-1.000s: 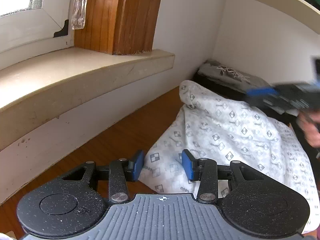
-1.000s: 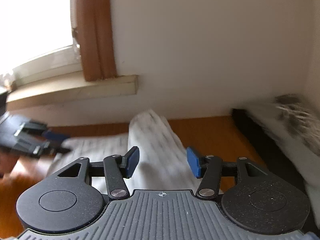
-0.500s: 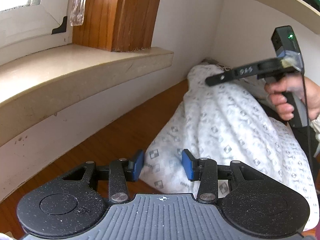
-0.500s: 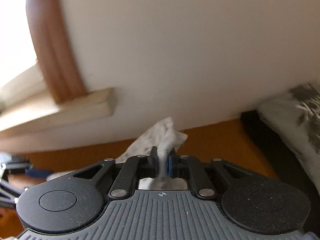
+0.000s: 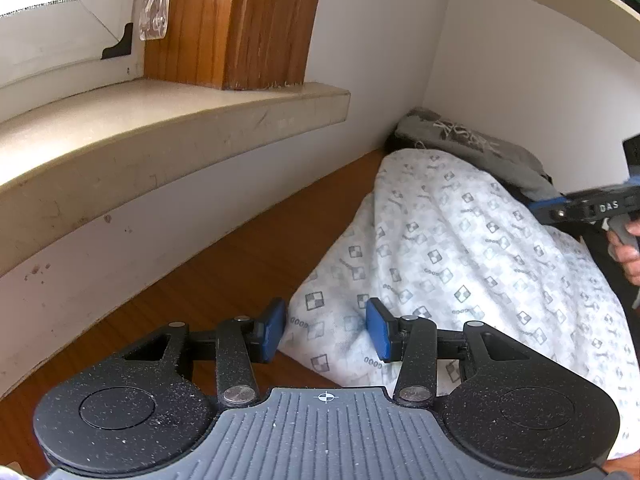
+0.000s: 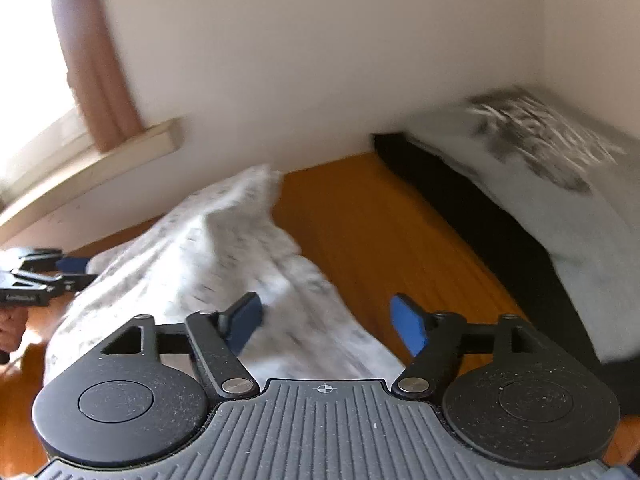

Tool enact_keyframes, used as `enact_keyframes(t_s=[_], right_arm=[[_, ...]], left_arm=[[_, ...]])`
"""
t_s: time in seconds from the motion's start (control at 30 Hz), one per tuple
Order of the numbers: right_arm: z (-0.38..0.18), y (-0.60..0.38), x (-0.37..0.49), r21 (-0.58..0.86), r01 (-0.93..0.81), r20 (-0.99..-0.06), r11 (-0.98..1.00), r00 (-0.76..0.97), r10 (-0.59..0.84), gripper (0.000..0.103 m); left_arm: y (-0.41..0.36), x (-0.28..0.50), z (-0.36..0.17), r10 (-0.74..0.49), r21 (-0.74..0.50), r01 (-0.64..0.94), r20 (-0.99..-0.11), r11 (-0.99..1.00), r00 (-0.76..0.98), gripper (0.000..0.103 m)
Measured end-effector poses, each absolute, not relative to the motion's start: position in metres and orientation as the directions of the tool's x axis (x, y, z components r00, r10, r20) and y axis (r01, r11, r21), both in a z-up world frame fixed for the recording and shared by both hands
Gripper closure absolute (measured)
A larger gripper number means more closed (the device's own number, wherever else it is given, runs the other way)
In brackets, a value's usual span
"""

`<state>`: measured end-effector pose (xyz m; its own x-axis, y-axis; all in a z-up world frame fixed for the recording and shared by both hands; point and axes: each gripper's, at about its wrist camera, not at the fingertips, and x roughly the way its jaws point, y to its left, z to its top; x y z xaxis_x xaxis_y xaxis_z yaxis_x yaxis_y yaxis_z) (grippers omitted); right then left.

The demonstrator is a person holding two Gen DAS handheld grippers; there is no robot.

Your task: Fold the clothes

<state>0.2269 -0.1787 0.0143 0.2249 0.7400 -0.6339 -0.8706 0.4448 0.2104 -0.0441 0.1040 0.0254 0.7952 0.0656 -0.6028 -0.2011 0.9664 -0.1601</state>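
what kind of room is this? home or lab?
Most likely a home, perhaps a bedroom or living room. Signs: a window sill with a wooden frame, a wooden surface holding a patterned white garment, and a grey folded textile in the corner.

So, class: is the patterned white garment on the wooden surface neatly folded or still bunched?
Bunched: the patterned white garment lies humped and creased, with no flat, squared layers.

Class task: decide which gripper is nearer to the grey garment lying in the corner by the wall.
Right. The right gripper hangs just in front of the grey garment; the left gripper sits at the patterned white cloth's opposite, near corner.
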Motion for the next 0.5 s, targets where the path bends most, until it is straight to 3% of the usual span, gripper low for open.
enact_keyframes(t_s=[0.23, 0.27, 0.3, 0.33, 0.37, 0.4, 0.5], right_arm=[[-0.005, -0.190, 0.233, 0.278, -0.871, -0.641, 0.405, 0.146, 0.753, 0.030], [-0.006, -0.191, 0.234, 0.287, -0.872, -0.639, 0.397, 0.134, 0.757, 0.040], [-0.004, -0.193, 0.232, 0.296, -0.873, -0.627, 0.387, 0.128, 0.768, 0.064], [-0.002, -0.195, 0.231, 0.305, -0.875, -0.615, 0.377, 0.121, 0.779, 0.073], [0.001, -0.197, 0.228, 0.290, -0.880, -0.603, 0.377, 0.138, 0.786, 0.090], [0.006, -0.201, 0.225, 0.261, -0.880, -0.592, 0.395, 0.177, 0.786, 0.096], [0.014, -0.215, 0.227, 0.265, -0.850, -0.590, 0.455, 0.230, 0.774, 0.091]], left_arm=[[0.102, -0.047, 0.024, 0.066, -0.158, -0.198, -0.601, 0.967, 0.797, 0.055], [0.103, -0.047, 0.024, 0.065, -0.159, -0.198, -0.600, 0.967, 0.797, 0.055], [0.102, -0.047, 0.024, 0.065, -0.159, -0.199, -0.600, 0.967, 0.797, 0.055], [0.102, -0.047, 0.024, 0.066, -0.158, -0.199, -0.600, 0.967, 0.797, 0.055], [0.102, -0.047, 0.024, 0.066, -0.158, -0.199, -0.600, 0.967, 0.797, 0.055], [0.102, -0.047, 0.024, 0.067, -0.156, -0.199, -0.601, 0.967, 0.797, 0.055], [0.101, -0.047, 0.024, 0.069, -0.154, -0.200, -0.602, 0.968, 0.795, 0.055]])
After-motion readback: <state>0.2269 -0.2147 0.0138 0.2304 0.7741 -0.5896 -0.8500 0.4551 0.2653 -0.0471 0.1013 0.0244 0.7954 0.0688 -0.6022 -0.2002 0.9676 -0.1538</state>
